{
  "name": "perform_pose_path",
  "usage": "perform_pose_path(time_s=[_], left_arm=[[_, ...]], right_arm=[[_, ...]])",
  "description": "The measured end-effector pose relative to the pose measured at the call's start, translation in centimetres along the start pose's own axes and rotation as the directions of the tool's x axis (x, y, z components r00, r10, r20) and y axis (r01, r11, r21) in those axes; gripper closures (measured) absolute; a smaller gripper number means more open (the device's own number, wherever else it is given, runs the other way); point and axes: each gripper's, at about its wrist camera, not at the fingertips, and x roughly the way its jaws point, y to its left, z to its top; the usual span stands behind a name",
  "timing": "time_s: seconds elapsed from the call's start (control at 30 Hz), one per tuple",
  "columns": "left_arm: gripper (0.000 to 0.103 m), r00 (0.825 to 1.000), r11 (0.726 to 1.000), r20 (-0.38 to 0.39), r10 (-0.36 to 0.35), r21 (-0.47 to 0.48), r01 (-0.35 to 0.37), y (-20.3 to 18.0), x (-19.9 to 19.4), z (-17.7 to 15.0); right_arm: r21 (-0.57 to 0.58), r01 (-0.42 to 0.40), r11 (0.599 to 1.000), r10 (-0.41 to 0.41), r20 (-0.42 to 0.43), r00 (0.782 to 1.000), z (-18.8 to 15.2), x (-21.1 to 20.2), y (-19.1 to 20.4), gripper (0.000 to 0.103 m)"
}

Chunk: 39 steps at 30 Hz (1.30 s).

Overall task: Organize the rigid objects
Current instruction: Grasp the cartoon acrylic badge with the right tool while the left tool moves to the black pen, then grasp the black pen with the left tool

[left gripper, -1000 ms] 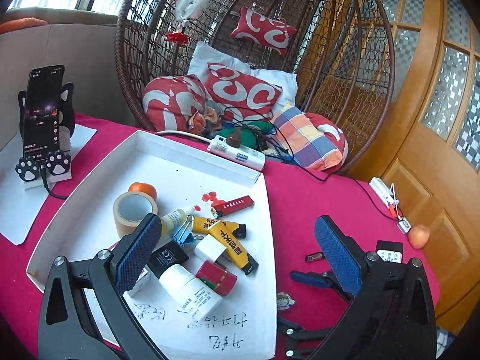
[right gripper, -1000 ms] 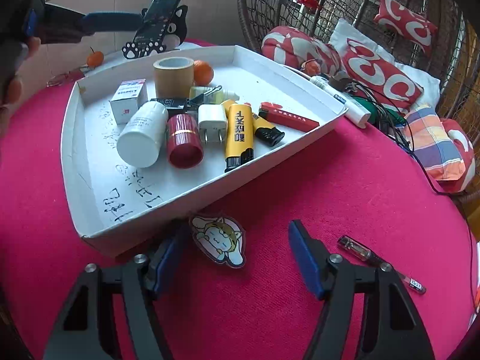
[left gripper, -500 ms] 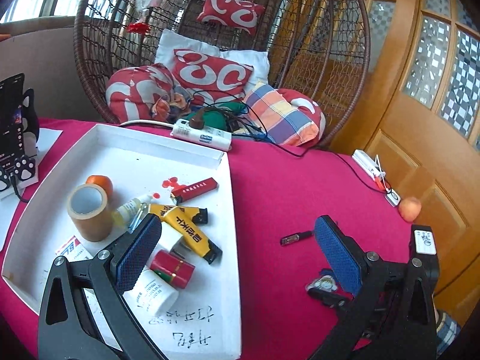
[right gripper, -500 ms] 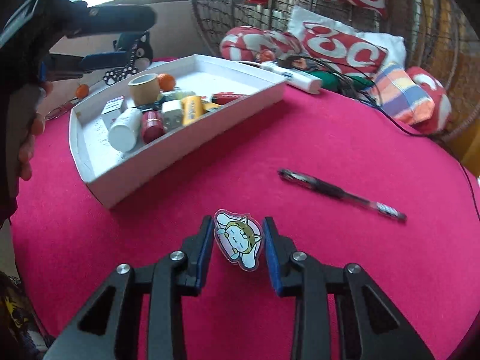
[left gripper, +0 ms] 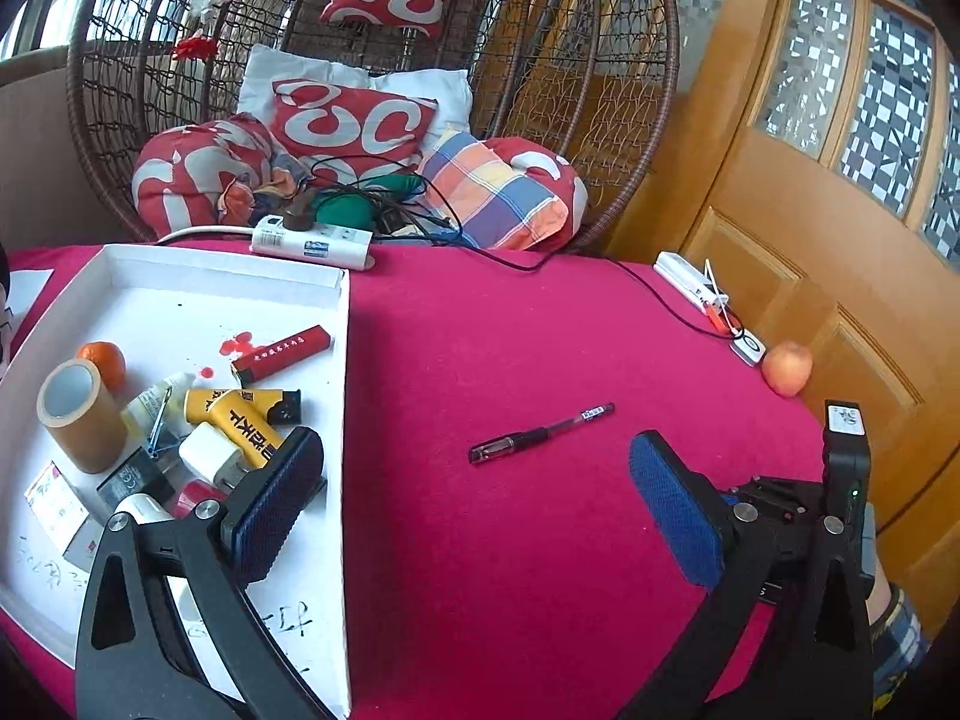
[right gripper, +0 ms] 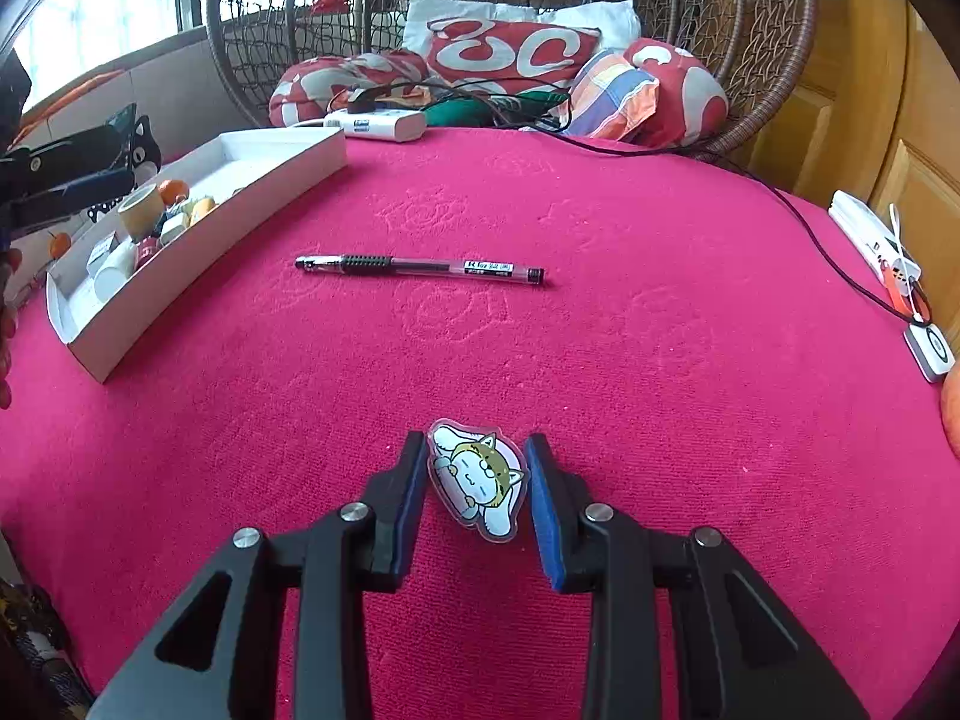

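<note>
My right gripper [right gripper: 477,450] is shut on a flat cat-picture badge [right gripper: 477,477], its blue pads pressing the badge's two sides just above the red tablecloth. A black gel pen [right gripper: 420,267] lies on the cloth ahead of it, seen in the left wrist view as the pen [left gripper: 540,433]. My left gripper [left gripper: 477,462] is open and empty, its left finger over the right edge of the white tray [left gripper: 345,360] and its right finger over the cloth. The tray [right gripper: 210,252] holds a tape roll [left gripper: 78,414], yellow lighters [left gripper: 246,426], a red box [left gripper: 282,354], an orange and small bottles.
A power strip [left gripper: 312,243] with cables lies at the table's back edge before a wicker chair full of cushions. A white charger block [left gripper: 690,285] and an apple [left gripper: 787,369] sit at the right edge near the wooden door. Bare cloth surrounds the pen.
My right gripper closed on the cat badge and carried it right, away from the tray. My left gripper swung right from over the tray toward the pen.
</note>
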Motion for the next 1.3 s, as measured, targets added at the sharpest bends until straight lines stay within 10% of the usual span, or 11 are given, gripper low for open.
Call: perform_pose_path(time_s=[0.4,0.9,1.1,1.3], left_arm=[[0.0,1.0,0.997,-0.003,0.0,0.074,0.0,-0.5,0.7,0.8],[0.0,0.964,0.985,-0.244,-0.106,0.108,0.136,-3.0,10.4,2.5],[0.002,0.942,0.951,-0.329,-0.068,0.265,0.161,-4.9,13.9,0.9],[0.03,0.934,0.887,-0.354,0.053,0.446,0.119,-6.9,16.4,-0.7]], right_arm=[[0.009,-0.01,1.0,0.01,-0.006,1.0,-0.3,0.0,-0.3,0.071],[0.032,-0.04,0.999,0.04,-0.004,0.999,-0.2,0.1,-0.7,0.071],[0.057,-0.067,0.996,0.067,0.001,0.998,-0.2,0.0,-1.2,0.071],[0.07,-0.081,0.994,0.081,0.003,0.997,-0.3,0.0,-1.2,0.071]])
